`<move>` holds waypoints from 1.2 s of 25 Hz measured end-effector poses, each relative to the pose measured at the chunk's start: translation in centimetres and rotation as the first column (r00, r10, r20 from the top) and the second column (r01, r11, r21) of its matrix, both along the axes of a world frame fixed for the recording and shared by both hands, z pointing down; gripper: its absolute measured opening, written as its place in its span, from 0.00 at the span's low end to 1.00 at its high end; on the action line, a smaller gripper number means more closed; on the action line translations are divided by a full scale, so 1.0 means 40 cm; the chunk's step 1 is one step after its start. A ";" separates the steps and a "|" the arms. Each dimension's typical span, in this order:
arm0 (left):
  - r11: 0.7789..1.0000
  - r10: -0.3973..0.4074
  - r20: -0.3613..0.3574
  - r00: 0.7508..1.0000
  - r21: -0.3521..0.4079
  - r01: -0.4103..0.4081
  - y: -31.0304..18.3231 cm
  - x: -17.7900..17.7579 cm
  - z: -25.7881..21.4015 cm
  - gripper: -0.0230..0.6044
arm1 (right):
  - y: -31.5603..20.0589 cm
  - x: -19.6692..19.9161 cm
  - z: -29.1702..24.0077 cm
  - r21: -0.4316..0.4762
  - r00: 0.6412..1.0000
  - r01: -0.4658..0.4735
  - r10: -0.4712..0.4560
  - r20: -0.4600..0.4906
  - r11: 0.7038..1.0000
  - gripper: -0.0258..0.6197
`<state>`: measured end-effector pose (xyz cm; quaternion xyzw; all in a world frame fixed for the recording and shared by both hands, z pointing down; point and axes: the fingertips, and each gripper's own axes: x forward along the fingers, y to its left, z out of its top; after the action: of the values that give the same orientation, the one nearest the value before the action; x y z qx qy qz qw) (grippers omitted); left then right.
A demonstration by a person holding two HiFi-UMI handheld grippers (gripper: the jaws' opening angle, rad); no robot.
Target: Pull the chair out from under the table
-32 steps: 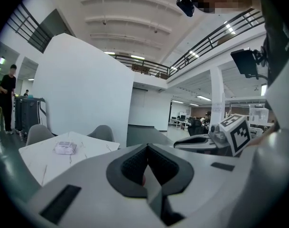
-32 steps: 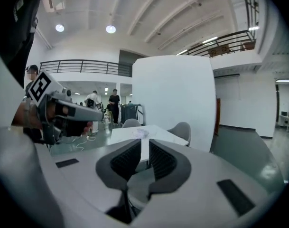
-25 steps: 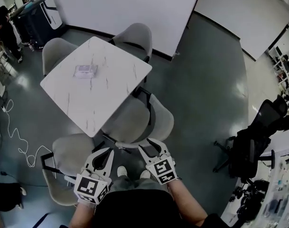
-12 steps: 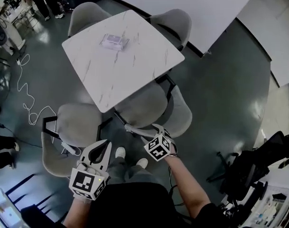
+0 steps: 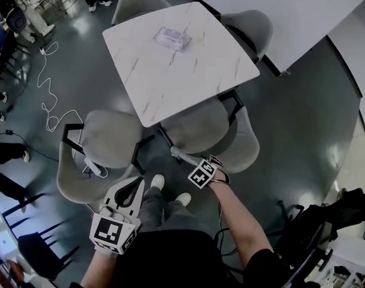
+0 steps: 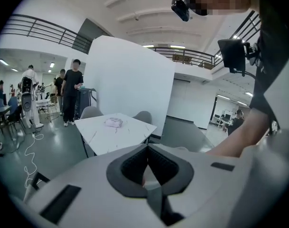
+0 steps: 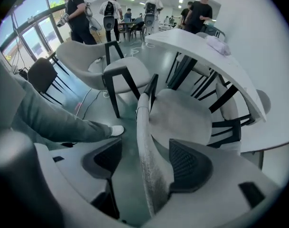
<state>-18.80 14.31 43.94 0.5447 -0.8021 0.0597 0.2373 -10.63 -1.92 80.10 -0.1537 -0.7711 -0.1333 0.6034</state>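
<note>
A grey shell chair [image 5: 197, 131] stands tucked under the near edge of the white marble table [image 5: 182, 59]. My right gripper [image 5: 211, 164] points steeply down over the top of its backrest [image 5: 245, 143]. In the right gripper view the backrest rim [image 7: 145, 127] runs between the two pads; the jaws of the right gripper [image 7: 146, 160] are opening and a gap shows on the left side. My left gripper [image 5: 136, 185] hangs at my left knee, clear of the chairs. Its fingertips meet with nothing between them, and in the left gripper view the left gripper [image 6: 146, 148] faces the table [image 6: 111, 132].
A second grey chair [image 5: 107, 140] stands at the table's left corner, and two more sit on the far side. A small packet [image 5: 171, 36] lies on the table. A white cable [image 5: 50, 101] trails over the floor at left. People stand at the far left, and a black office chair [image 5: 314, 233] is at lower right.
My right gripper dropped from in front of my waist onto the chair's backrest and tipped downward, its jaws spreading. The left gripper shifted a little down and left.
</note>
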 end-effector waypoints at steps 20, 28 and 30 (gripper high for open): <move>0.998 -0.029 0.008 1.000 -0.057 0.029 0.094 0.058 0.032 0.05 | -0.057 0.064 0.161 0.362 0.939 0.313 -0.230 -0.255 0.878 0.25; 0.998 0.000 0.015 1.000 -0.066 0.001 0.093 0.086 0.033 0.05 | -0.079 0.115 0.155 0.308 0.949 0.237 -0.153 -0.274 0.921 0.24; 0.998 0.015 0.016 1.000 -0.068 -0.014 0.084 0.095 0.037 0.05 | -0.088 0.142 0.155 0.315 0.950 0.238 -0.153 -0.273 0.919 0.24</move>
<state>-14.99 17.68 45.42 0.5416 -0.7976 0.0931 0.2488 -4.94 -5.44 86.32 -0.1378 -0.6367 -0.3063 0.6941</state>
